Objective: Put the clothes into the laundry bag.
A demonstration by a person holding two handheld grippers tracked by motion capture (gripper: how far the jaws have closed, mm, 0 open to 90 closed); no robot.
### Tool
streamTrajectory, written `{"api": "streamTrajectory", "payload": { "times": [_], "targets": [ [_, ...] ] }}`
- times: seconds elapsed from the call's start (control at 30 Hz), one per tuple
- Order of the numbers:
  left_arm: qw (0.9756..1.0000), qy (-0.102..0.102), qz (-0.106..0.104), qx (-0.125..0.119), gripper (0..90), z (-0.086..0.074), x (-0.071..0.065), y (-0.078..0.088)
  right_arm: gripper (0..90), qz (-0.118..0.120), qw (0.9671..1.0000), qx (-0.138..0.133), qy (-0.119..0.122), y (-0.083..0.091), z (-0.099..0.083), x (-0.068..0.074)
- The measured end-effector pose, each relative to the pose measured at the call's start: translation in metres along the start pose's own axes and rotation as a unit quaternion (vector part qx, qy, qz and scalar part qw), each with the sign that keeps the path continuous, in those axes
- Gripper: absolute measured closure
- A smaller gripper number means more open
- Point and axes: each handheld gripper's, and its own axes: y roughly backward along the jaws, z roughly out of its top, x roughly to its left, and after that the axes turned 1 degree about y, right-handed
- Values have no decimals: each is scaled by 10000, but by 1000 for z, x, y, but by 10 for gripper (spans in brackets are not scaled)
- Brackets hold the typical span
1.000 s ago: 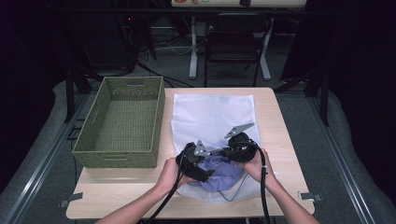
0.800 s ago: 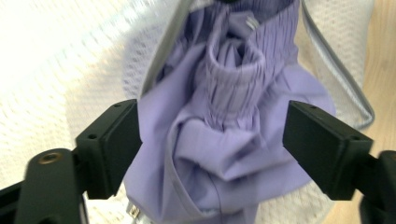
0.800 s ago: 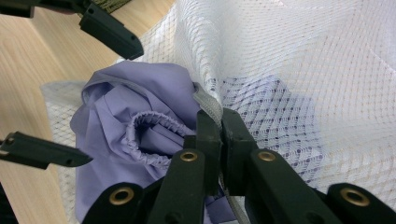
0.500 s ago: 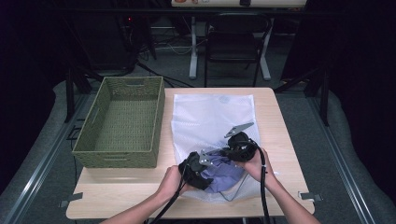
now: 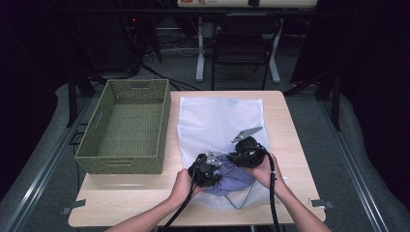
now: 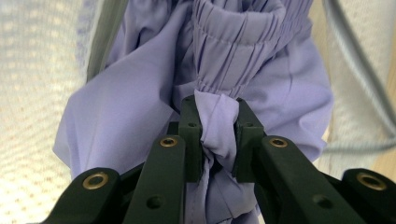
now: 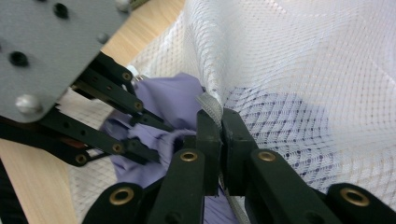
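**Garment pinched at the bag's mouth**

Since a second ago: left gripper [image 5: 209, 170] dropped lower, toward the near table edge, jaws just closing onto a fold of the lilac garment [image 6: 219, 122]. Now clamped on that bunched fold, just below the gathered waistband, as seen in the left gripper view. Right gripper [image 7: 219, 122] closed tight on the hem of the white mesh bag [image 5: 220, 121], holding the mouth up and open. Garment lying half inside the bag at the near end of the table [image 5: 145, 191], purple showing through the mesh. Green basket [image 5: 92, 145] well apart, to the left. Judged: grip secured, next likely moving the garment through the held-open mouth.
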Motion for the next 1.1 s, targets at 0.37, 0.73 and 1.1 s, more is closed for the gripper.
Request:
{"api": "streamTrajectory", "payload": {
  "times": [0.37, 0.73, 1.1],
  "targets": [
    [9999, 73, 70, 24, 428, 0, 4, 1, 876, 31, 9999, 129, -32, -6, -4, -2],
    [9994, 21, 333, -33, 292, -4, 6, 38, 876, 13, 9999, 160, -46, -6, -4, -3],
    [9979, 286, 255, 518, 479, -20, 16, 14, 876, 30, 9998, 204, -60, -9, -5, -5]
  ]
}}
